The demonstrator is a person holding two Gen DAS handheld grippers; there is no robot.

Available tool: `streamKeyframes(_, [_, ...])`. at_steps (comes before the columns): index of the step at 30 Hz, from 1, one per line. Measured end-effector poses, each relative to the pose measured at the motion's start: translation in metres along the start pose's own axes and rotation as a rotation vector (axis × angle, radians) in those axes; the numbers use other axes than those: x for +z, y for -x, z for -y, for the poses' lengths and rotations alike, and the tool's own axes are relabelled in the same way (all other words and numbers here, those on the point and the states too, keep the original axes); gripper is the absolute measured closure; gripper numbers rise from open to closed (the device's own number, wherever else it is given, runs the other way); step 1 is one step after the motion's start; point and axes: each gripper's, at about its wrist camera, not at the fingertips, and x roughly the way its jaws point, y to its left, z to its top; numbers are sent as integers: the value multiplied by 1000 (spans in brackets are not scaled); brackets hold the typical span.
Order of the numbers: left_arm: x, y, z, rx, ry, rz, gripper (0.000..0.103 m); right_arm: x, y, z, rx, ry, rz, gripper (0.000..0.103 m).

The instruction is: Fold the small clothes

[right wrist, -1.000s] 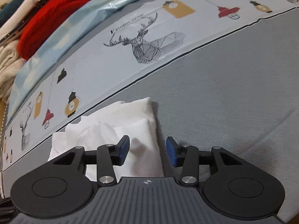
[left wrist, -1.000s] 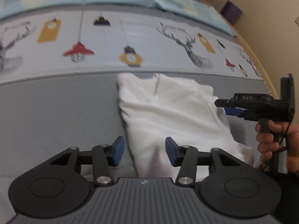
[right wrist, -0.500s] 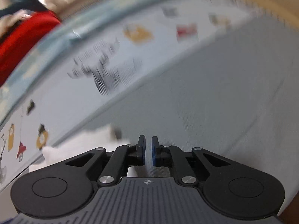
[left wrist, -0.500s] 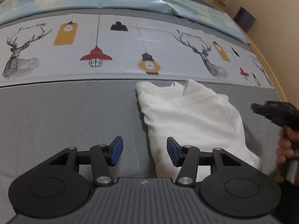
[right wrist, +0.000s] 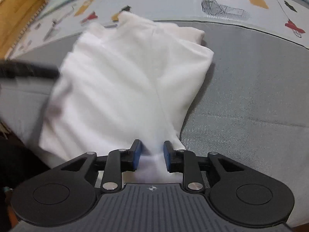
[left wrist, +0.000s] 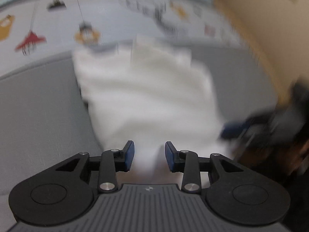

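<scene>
A small white garment (right wrist: 131, 81) lies folded lengthwise on the grey bed cover (right wrist: 251, 100). It also shows, blurred, in the left wrist view (left wrist: 146, 96). My left gripper (left wrist: 149, 157) is open, with the near edge of the garment between its blue pads. My right gripper (right wrist: 150, 157) is open, with the garment's near right corner between its pads. The right gripper appears as a dark blur at the right of the left wrist view (left wrist: 251, 127). The left gripper shows as a dark blur at the left of the right wrist view (right wrist: 29, 70).
A printed sheet with deer and lamp motifs (right wrist: 222, 5) runs along the far side of the bed. A wooden bed edge (right wrist: 17, 17) is at the far left of the right wrist view. A beige wall (left wrist: 260, 19) is at the right of the left wrist view.
Both grippers have moved to the garment's near edge. The right gripper, nearly shut half a second ago, has opened around the near right corner. The left wrist view is blurred by motion.
</scene>
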Motion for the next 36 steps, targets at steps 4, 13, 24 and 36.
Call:
streamKeyframes(4, [-7,-1,-6,-3,18,-15,63,3,11,9,23,-23,27,78])
streamKeyframes(13, [-8,9,-75,-7,430,107,36,37,2,40,-32,-321,183,42])
streamKeyframes(24, [12,-24,-84,-77,488,73,33,53,-39,63,-26,-576,108,40])
streamKeyframes(36, [36,28,-76,-15,346,323,75,73,-17,40,32,-541,303,96])
